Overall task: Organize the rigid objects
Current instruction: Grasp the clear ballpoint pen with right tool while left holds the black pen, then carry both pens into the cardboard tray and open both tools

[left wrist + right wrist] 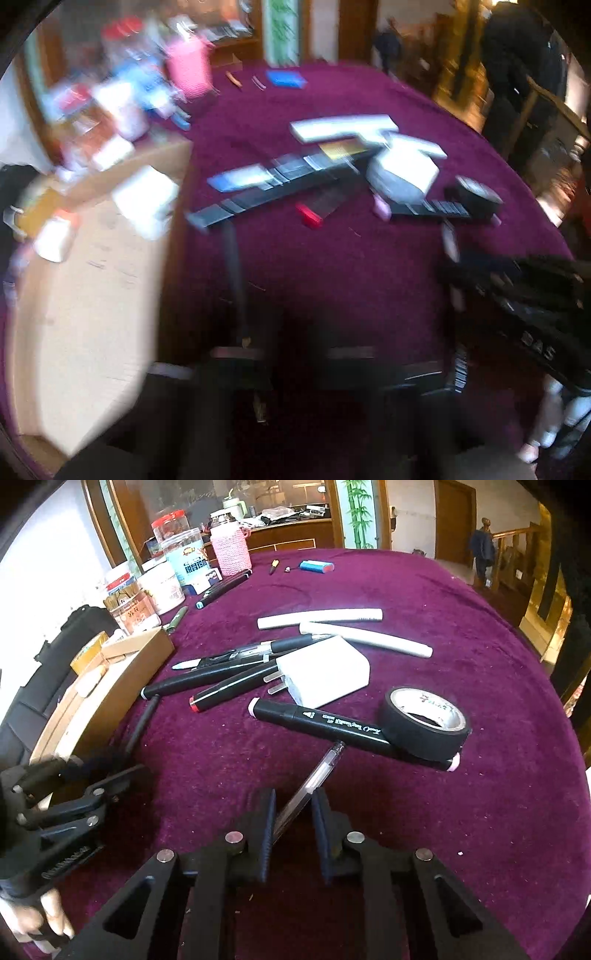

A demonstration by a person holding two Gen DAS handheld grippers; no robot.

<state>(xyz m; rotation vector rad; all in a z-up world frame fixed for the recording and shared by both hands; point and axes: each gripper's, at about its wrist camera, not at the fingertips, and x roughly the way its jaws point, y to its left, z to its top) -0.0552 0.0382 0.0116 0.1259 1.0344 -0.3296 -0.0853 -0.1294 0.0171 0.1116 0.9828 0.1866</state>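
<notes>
Purple-clothed tabletop [406,602], strewn with markers, white charger [325,672], black tape roll [424,723]. Clear pen [314,779] lying slanted between right gripper [293,830] jaws; narrow gap, left pad touching, grip unconfirmed. Left gripper [74,797] beside cardboard box [107,698], jaws closed, gripping thin black pen [232,266].

A clear pen [312,782] lies tilted near the table's near edge. Beyond it a black marker [332,725] lies under a tape roll [424,723], beside a white charger [325,675], more markers [207,681] and two white tubes [319,618].
</notes>
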